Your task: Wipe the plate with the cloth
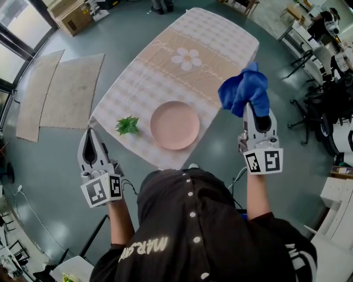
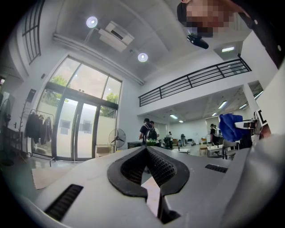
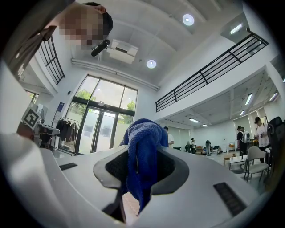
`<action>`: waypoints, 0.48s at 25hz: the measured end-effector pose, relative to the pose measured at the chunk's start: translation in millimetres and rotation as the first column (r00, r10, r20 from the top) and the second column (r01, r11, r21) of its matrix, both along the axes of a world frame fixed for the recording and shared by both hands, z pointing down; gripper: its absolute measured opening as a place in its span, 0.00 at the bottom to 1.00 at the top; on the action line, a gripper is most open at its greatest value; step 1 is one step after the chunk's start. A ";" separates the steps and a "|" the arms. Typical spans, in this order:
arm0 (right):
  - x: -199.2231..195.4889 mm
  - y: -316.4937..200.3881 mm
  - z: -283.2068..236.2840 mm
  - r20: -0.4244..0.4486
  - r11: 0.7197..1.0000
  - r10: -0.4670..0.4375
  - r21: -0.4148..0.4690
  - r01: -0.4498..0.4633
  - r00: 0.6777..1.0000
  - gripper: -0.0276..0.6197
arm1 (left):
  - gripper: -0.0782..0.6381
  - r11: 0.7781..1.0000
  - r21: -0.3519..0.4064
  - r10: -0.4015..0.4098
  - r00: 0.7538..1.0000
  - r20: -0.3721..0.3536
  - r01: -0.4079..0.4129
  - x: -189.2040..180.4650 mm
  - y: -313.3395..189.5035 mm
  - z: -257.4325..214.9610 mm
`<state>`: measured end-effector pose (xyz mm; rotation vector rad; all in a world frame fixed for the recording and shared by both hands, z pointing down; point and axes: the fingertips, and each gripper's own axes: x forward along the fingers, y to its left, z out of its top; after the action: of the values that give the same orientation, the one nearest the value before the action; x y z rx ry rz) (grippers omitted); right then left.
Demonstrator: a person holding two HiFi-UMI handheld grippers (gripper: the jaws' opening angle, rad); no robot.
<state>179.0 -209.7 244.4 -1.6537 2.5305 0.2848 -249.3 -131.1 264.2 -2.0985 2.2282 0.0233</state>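
A round pink plate point(image 1: 175, 124) lies near the front edge of a table with a checked pink cloth point(image 1: 220, 38). My right gripper point(image 1: 249, 106) hangs off the table's right side, shut on a blue cloth point(image 1: 244, 90) that bunches above its tips. In the right gripper view the blue cloth point(image 3: 141, 153) is pinched between the jaws and droops down. My left gripper point(image 1: 91, 132) stays at the table's front left corner, shut with nothing in it; its tips meet in the left gripper view point(image 2: 146, 149).
A small green plant sprig point(image 1: 127, 125) lies left of the plate. Two beige mats point(image 1: 60, 88) cover the floor at the left. Chairs and desks point(image 1: 325, 104) crowd the right side. A cardboard box point(image 1: 71, 15) stands at the back left.
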 end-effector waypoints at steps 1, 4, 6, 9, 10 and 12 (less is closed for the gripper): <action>-0.8 -0.6 0.5 0.000 1.000 -0.002 -0.002 0.002 1.000 0.21 | 0.13 1.000 -0.004 0.002 1.000 0.000 -0.002 0.3 -0.1 0.9; -2.2 -2.0 1.4 -0.002 1.000 -0.007 -0.006 0.007 1.000 0.21 | 0.13 1.000 -0.009 0.006 1.000 -0.004 -0.006 1.8 1.0 3.4; -3.1 -2.8 2.4 -0.007 1.000 -0.014 -0.007 0.014 1.000 0.21 | 0.13 1.000 -0.011 0.006 1.000 -0.007 -0.006 2.7 1.1 4.9; -6.0 -4.6 2.4 -0.011 1.000 -0.023 -0.009 0.023 1.000 0.21 | 0.13 1.000 -0.011 0.006 1.000 -0.008 -0.006 3.4 0.8 4.9; -7.0 -5.2 2.1 -0.012 1.000 -0.025 -0.010 0.025 1.000 0.21 | 0.13 1.000 -0.010 0.007 1.000 -0.007 -0.007 3.8 0.6 4.3; -8.4 -5.3 2.6 -0.013 0.999 -0.030 -0.013 0.029 0.999 0.21 | 0.13 1.000 -0.009 0.010 1.000 -0.005 -0.010 4.4 0.6 3.3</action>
<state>170.6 -215.1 247.0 -1.6228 2.5690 0.2780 -244.9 -130.5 267.5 -2.1168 2.2249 0.0197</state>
